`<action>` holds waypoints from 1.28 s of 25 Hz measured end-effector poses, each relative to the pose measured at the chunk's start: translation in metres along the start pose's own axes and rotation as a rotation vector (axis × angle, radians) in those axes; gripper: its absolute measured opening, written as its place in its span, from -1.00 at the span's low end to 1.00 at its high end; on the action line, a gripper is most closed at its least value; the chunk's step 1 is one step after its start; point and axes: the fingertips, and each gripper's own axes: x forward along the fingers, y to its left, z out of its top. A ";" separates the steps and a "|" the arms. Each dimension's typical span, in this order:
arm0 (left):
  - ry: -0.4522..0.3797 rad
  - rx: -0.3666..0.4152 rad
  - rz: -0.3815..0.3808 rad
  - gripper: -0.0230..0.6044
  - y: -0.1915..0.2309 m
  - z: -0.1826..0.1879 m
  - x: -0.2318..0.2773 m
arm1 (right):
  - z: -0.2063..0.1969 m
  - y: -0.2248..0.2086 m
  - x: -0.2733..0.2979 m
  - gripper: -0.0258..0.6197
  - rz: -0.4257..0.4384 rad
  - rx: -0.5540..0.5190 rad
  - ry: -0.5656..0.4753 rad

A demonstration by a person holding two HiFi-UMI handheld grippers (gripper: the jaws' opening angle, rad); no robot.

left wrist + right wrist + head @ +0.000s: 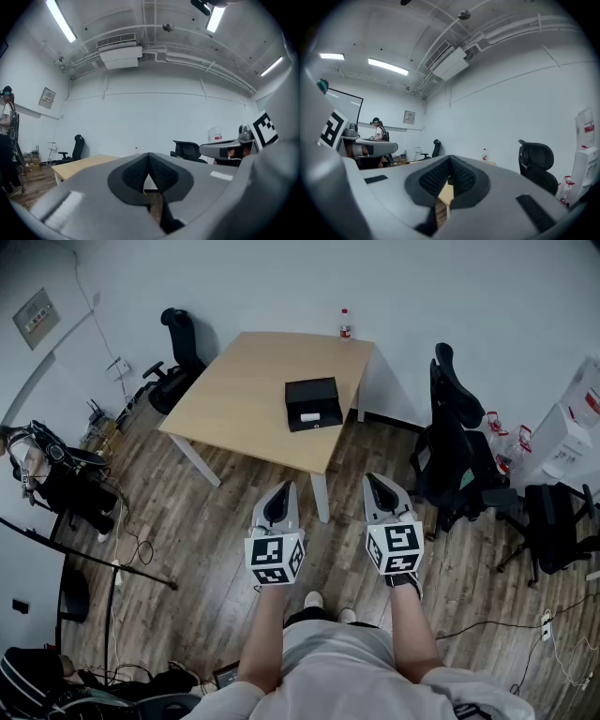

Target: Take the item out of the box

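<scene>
Plank floor [187, 521], white walls, office chairs [455, 437] pushed off to the sides; one pale wooden bench [234, 399] stood ahead of you, well apart from where you were standing. The black box [313, 403] lay flat on the bench toward its right near corner, with a clear bottle [345, 324] at the far edge, well apart from it. The item itself did not show from the head view; whether the lid was shut or lifted could not be told at that range, only a pale strip along the box's near side. You held the left gripper [280, 491] and the right gripper [377, 482] side by side at waist height over the floor, both pointing toward the bench, neither near the box. Left gripper view: jaws closed, pads together at the tips, nothing between them. Right gripper view: the same, jaws closed and empty. Judgement: the task had not begun. The box looked like rigid card, light, likely to slide on smooth wood, so one gripper would probably need to pin a box edge while the other worked the lid from the near side. Grip on the item to be chosen once it was visible.
</scene>
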 end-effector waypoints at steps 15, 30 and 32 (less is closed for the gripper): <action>-0.014 -0.011 -0.015 -0.90 0.004 -0.015 0.032 | -0.017 -0.022 0.019 -0.88 -0.008 0.044 -0.012; 0.016 -0.008 -0.030 -0.90 0.108 -0.028 0.179 | -0.027 -0.028 0.201 -0.88 0.027 0.060 0.019; 0.039 -0.029 -0.021 -0.90 0.124 -0.039 0.193 | -0.035 -0.024 0.225 -0.88 0.042 0.064 0.042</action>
